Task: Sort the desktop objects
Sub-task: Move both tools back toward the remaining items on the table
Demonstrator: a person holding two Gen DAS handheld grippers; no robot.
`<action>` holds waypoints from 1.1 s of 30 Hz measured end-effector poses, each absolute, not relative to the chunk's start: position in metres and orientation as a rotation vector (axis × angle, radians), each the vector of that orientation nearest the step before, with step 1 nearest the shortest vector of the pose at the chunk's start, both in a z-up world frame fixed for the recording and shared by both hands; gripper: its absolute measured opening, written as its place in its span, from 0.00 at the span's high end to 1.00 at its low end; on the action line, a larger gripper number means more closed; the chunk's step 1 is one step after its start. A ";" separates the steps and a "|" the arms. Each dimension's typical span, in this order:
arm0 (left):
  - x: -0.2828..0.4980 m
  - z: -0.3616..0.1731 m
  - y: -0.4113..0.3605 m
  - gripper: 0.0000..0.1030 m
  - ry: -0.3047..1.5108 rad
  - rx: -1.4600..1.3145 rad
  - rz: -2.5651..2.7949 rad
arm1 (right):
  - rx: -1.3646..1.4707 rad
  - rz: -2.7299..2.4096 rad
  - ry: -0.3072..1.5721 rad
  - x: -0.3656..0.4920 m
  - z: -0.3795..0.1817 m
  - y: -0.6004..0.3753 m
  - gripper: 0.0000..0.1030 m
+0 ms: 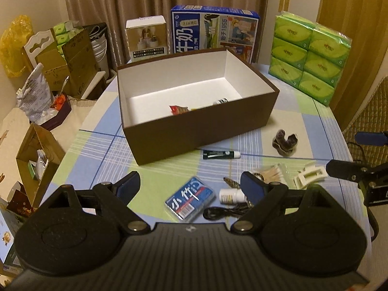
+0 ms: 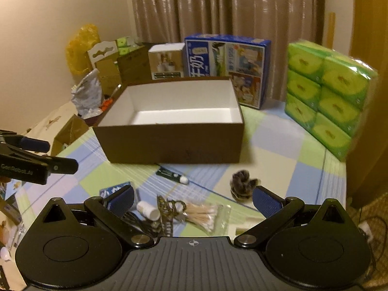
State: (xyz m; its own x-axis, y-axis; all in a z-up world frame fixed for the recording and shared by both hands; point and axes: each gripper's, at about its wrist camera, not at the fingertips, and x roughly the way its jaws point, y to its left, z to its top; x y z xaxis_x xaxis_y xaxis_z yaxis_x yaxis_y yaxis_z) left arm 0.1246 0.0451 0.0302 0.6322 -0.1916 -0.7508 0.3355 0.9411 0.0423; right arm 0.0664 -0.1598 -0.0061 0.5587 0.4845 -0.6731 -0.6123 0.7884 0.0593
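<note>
A brown box (image 1: 194, 131) with a white inside stands open mid-table; a red packet (image 1: 178, 109) and a small bottle (image 1: 220, 101) lie in it. In front of it lie a green tube (image 1: 220, 154), a blue card pack (image 1: 190, 201), a white bottle (image 1: 230, 195), a black cable (image 1: 218, 212), cotton swabs (image 2: 203, 215), a dark scrunchie (image 2: 242, 184) and a white hair claw (image 1: 309, 174). My left gripper (image 1: 190, 186) hangs open over the blue pack, holding nothing. Over the swabs and a patterned keychain (image 2: 167, 208), my right gripper (image 2: 194, 201) is also open and empty.
Green tissue packs (image 1: 310, 55) are stacked at the back right. A blue milk carton box (image 1: 213, 31) and a white box (image 1: 146, 38) stand behind the brown box. Cardboard boxes and bags (image 1: 60, 68) crowd the left side beyond the table edge.
</note>
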 end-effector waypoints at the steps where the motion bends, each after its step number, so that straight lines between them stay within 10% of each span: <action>1: 0.122 0.027 0.045 0.15 0.830 0.186 -0.303 | -0.189 0.639 0.734 0.065 -0.008 -0.162 0.02; 33: 0.147 -0.065 0.050 0.16 0.984 0.225 -0.315 | -0.126 0.440 0.890 0.087 -0.099 -0.203 0.02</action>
State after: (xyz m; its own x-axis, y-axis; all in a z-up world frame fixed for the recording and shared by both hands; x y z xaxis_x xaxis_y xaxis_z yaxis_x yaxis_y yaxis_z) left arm 0.1471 0.0498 -0.0651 0.5138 -0.1589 -0.8431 0.3607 0.9316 0.0442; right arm 0.0874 -0.2032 -0.0993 0.5470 0.3184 -0.7742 -0.4213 0.9039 0.0741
